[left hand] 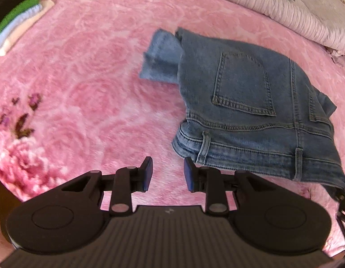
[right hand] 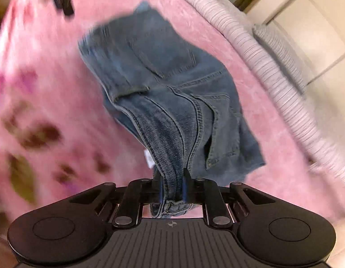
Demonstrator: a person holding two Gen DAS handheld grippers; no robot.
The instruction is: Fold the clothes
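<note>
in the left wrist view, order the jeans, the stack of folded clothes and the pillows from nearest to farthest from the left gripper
1. jeans: just ahead and right of the open left gripper, waistband by its right finger.
2. stack of folded clothes: far left corner of the pink blanket.
3. pillows: along the far right edge; close to the stack in distance, so this ranking is loose.

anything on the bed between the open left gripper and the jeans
Nothing visible. Only bare pink blanket lies between the left gripper and the near waistband corner of the jeans. The right gripper is already shut on the denim, and the folded stack sits far off.
</note>
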